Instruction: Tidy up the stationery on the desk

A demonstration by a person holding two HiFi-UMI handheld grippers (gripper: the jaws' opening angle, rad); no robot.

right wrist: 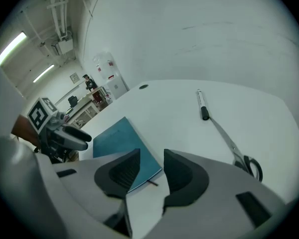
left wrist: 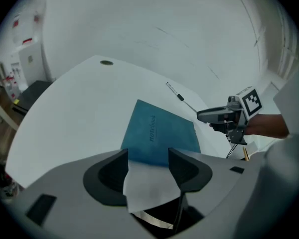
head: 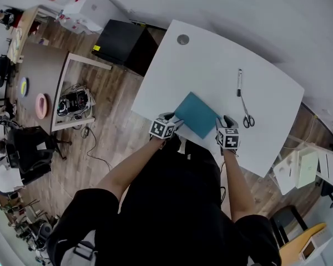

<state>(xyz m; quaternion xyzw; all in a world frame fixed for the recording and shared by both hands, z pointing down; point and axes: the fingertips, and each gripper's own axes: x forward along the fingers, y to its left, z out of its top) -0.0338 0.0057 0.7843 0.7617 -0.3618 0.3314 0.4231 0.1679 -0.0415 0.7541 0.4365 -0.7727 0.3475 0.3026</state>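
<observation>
A teal notebook [head: 197, 114] lies flat near the front edge of the white desk [head: 211, 65]. My left gripper [head: 175, 122] is at its left corner and my right gripper [head: 227, 122] at its right corner. In the left gripper view the jaws [left wrist: 148, 158] stand open, with the notebook's [left wrist: 162, 133] near edge just past them and nothing pressed. In the right gripper view the open jaws [right wrist: 152, 166] hang over the notebook's [right wrist: 122, 141] corner and hold nothing. A black-and-white pen [head: 240, 82] and scissors [head: 247, 115] lie to the right.
A round cable hole [head: 182, 39] sits at the desk's far corner. A black cabinet [head: 125, 43] stands on the wooden floor to the left. The desk's front edge runs just under both grippers. White boxes [head: 302, 168] stand at the right.
</observation>
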